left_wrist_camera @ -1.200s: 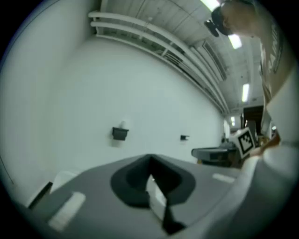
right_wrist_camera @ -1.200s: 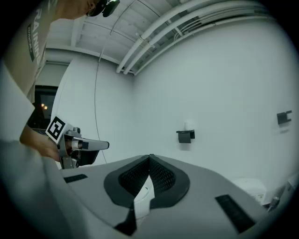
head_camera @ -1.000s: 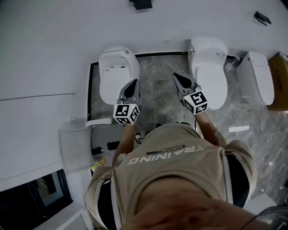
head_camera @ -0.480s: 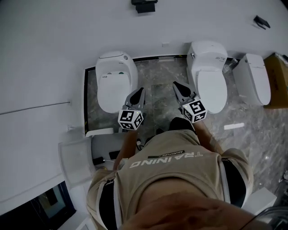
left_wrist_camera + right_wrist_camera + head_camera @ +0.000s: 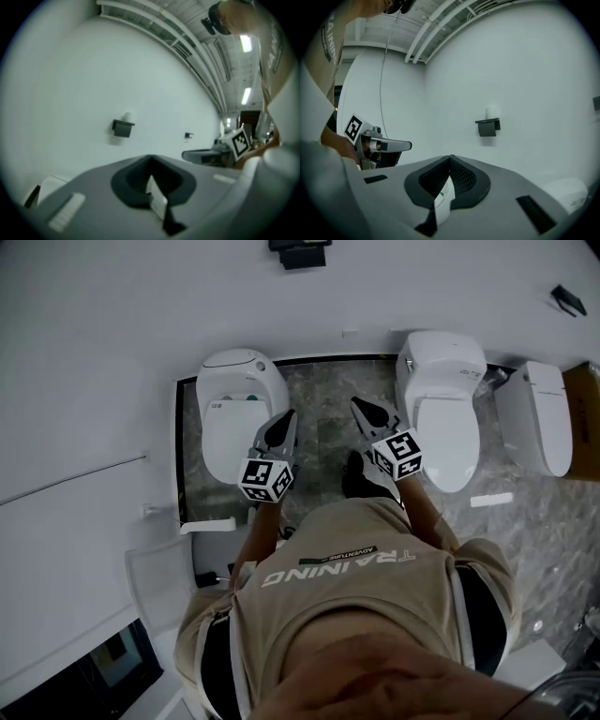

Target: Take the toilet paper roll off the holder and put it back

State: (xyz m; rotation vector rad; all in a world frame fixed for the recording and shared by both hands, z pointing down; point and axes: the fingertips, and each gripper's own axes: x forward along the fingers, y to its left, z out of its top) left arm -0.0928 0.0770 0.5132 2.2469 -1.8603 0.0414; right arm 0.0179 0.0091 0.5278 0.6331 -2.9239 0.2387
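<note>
A person faces a white wall (image 5: 112,334) where one roll (image 5: 491,112) sits on one dark holder (image 5: 488,127), well apart from the two tools. The left hand-held gripper (image 5: 279,423) and the right hand-held gripper (image 5: 364,407) are both fully closed and empty. Judging by this, lifting the roll off and returning it both seem left to do. Three toilets (image 5: 234,413) stand on the floor (image 5: 323,437).

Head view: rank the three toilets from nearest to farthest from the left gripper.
1. Left toilet, right beside the left gripper, on its left.
2. Middle toilet, to the right, beyond the right gripper.
3. Right toilet, farthest right.
</note>
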